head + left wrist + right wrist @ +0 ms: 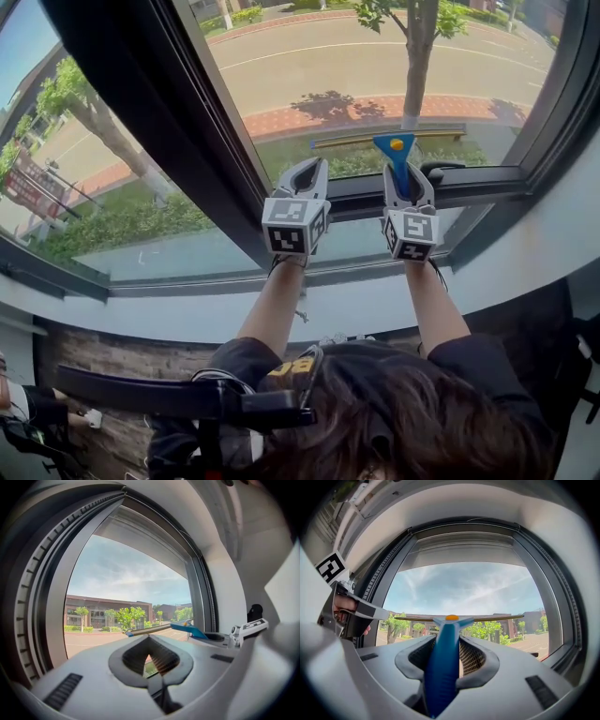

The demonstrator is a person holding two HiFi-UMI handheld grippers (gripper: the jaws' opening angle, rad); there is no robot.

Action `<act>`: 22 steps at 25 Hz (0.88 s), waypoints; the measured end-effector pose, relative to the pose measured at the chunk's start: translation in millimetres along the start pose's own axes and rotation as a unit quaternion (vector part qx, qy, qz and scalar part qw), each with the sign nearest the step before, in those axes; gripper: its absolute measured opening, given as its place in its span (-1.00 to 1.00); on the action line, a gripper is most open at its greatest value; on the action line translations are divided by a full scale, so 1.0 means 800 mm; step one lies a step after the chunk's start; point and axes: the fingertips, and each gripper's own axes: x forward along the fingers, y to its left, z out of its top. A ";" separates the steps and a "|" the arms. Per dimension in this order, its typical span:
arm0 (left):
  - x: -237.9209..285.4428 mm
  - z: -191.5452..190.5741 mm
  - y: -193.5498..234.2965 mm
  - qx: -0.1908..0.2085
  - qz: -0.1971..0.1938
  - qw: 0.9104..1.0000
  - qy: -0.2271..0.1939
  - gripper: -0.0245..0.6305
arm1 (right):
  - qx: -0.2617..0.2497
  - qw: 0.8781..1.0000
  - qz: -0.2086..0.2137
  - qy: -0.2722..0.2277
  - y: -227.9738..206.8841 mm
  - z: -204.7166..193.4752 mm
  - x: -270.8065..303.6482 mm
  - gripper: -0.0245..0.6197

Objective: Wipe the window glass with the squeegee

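Observation:
The squeegee has a blue handle with an orange dot and a long thin blade that lies across the low part of the window glass. My right gripper is shut on the handle, which runs up between its jaws in the right gripper view, where the squeegee carries its blade level against the pane. My left gripper is beside it to the left, near the lower frame, jaws together with nothing between them. From the left gripper, the squeegee shows at the right.
A thick dark mullion slants between this pane and the left pane. A black window handle sits on the bottom frame, right of the right gripper. The pale sill runs below. A street and a tree trunk lie outside.

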 end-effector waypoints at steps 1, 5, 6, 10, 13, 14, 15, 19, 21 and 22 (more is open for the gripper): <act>-0.001 -0.003 -0.001 0.001 0.000 1.000 0.000 -0.92 | 0.002 1.000 0.000 0.001 0.000 -0.003 0.000 -0.49; -0.007 -0.017 -0.005 -0.003 0.002 1.000 0.004 -0.92 | 0.001 1.000 0.002 0.016 0.002 -0.019 -0.003 -0.49; -0.008 -0.021 -0.005 -0.008 0.002 1.000 0.005 -0.92 | 0.001 1.000 0.002 0.022 0.001 -0.024 -0.004 -0.49; -0.014 -0.028 -0.003 -0.024 0.006 1.000 0.011 -0.92 | 0.024 0.999 0.002 0.032 0.002 -0.036 -0.006 -0.49; -0.016 -0.030 -0.002 -0.023 0.009 1.000 0.013 -0.92 | 0.034 0.999 0.003 0.035 0.004 -0.040 -0.006 -0.49; -0.017 -0.031 -0.001 -0.023 0.010 1.000 0.014 -0.92 | 0.034 0.999 0.004 0.036 0.004 -0.041 -0.007 -0.49; -0.018 -0.032 0.000 -0.023 0.011 1.000 0.015 -0.92 | 0.034 0.999 0.004 0.039 0.004 -0.044 -0.007 -0.49; -0.021 -0.042 0.003 -0.028 0.017 0.999 0.024 -0.92 | 0.044 0.998 0.005 0.052 0.004 -0.058 -0.010 -0.49; -0.023 -0.045 0.005 -0.032 0.020 0.999 0.025 -0.92 | 0.051 0.997 0.005 0.058 0.005 -0.065 -0.011 -0.49; -0.024 -0.046 0.005 -0.034 0.021 0.999 0.026 -0.92 | 0.053 0.997 0.005 0.060 0.005 -0.069 -0.012 -0.49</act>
